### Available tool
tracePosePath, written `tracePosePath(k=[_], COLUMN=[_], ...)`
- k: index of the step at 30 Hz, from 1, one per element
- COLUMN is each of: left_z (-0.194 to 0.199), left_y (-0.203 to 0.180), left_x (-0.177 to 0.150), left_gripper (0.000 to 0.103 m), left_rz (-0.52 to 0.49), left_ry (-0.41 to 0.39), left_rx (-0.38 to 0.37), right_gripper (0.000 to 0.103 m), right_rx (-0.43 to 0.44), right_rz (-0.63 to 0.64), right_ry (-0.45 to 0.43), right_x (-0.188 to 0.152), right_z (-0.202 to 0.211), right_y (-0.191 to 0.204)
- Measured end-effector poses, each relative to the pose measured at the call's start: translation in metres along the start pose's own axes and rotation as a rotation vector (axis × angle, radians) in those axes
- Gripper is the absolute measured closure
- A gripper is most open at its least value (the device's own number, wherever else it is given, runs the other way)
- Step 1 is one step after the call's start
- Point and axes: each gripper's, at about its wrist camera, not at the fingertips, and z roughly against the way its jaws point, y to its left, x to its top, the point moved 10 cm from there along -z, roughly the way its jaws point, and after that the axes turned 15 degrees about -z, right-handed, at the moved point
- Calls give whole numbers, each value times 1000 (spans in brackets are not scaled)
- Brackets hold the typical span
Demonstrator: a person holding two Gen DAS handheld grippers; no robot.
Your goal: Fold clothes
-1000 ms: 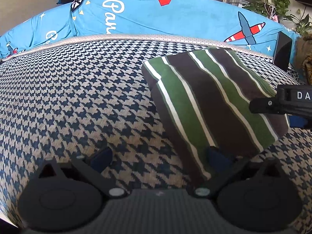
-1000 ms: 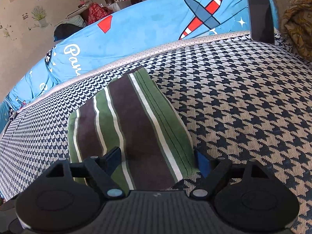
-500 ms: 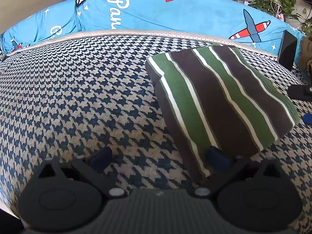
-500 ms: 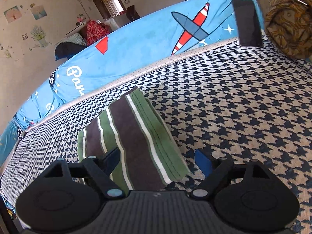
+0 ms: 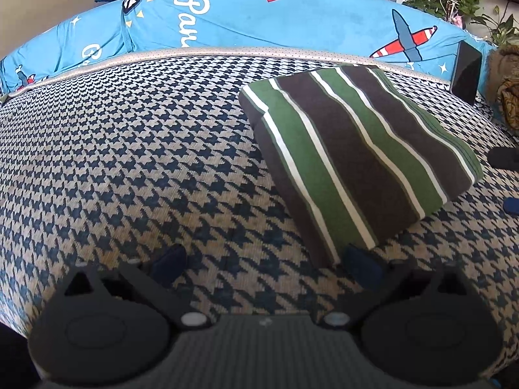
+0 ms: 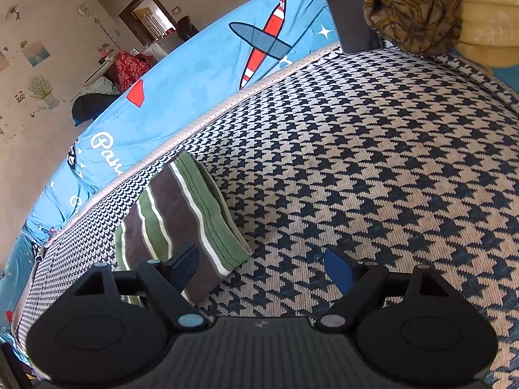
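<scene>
Nearest the left-wrist camera, the left gripper (image 5: 264,264) stands wide with nothing between its blue pads, its right pad just beside the near corner of the folded green, brown and white striped garment (image 5: 356,152). That garment lies flat as a neat rectangle on the black-and-beige houndstooth cushion (image 5: 129,162). It looks soft, light and limp, likely to sag or come unfolded if lifted by one corner; a hold along the thick folded edge, with both tools sharing the weight, seems safest.

Compared with a second ago, the right gripper (image 6: 261,267), also spread wide and empty, has pulled off to the garment's right and rolled, so the stripes now sit behind its left pad only. The left tool has barely shifted.

Beyond the garment runs the blue aeroplane-print backrest cover (image 5: 292,22), with a dark phone (image 6: 352,19) leaning against it.
</scene>
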Motion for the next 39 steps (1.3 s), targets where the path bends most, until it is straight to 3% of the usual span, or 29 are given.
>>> tracePosePath(k=[8, 17, 23, 28, 32, 39], left_z=[4, 6, 1, -11, -22, -41], left_y=[-3, -7, -2, 6, 11, 26], left_x=[-3, -4, 3, 19, 32, 59], left_gripper=[0, 0, 0, 0, 0, 0], left_rz=[-19, -5, 10, 62, 128, 226], left_ry=[-25, -25, -13, -17, -23, -29], left_rx=[-3, -3, -22, -79, -154, -267], right_gripper=[19, 18, 18, 22, 31, 34], right_rx=[46, 153, 160, 178, 205, 224], right_rz=[-18, -98, -46, 1, 20, 43], right_ry=[27, 78, 112, 128, 158, 177], right_x=[-5, 0, 3, -2, -8, -10], right_z=[-12, -31, -42, -48, -53, -61], right_y=[4, 11, 18, 26, 31, 38])
